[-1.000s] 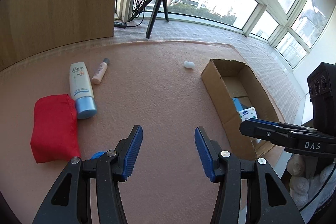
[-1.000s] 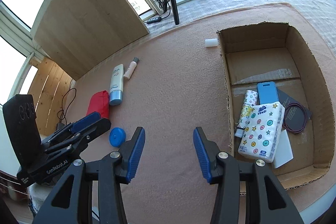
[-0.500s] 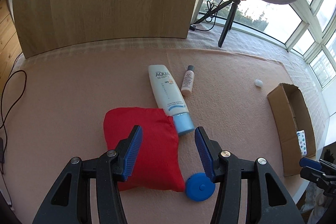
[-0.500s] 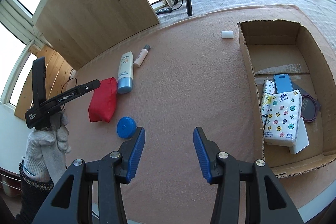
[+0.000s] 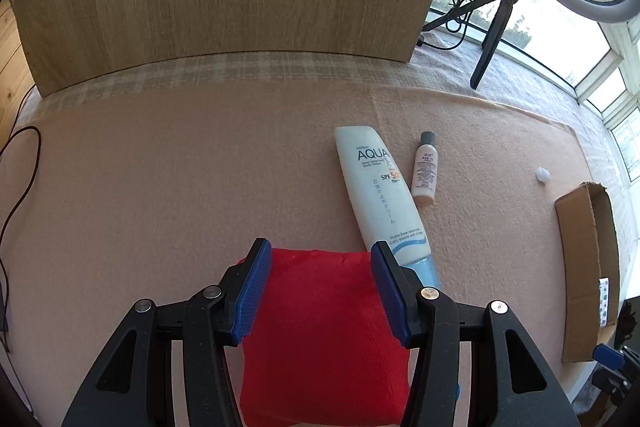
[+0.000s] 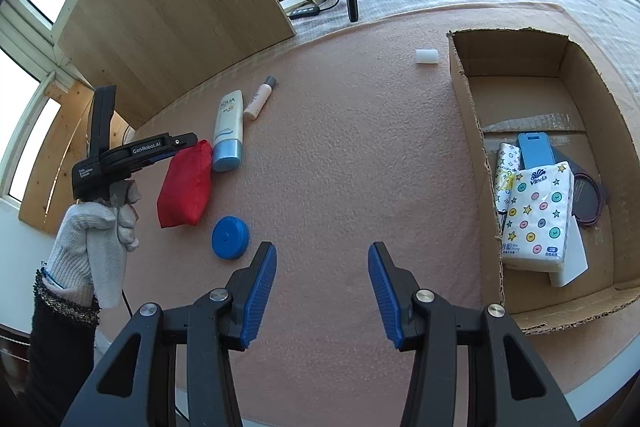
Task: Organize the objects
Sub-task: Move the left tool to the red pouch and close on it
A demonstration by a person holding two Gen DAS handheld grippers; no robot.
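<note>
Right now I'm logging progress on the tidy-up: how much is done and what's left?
Done: the cardboard box already holds a tissue pack and a few other items. In hand: nothing yet; the left gripper, open, straddles the red pouch; the right gripper is open over bare mat. Left out: the pouch, sunscreen tube, small bottle, blue round case and white cap.

- The bench (image 6: 360,155) wears a pinkish felt cover.
- On it lie a red pouch (image 6: 185,183), sunscreen tube (image 6: 229,129), small bottle (image 6: 259,103), blue disc (image 6: 230,237), white cap (image 6: 426,56) and cardboard box (image 6: 472,115).
</note>
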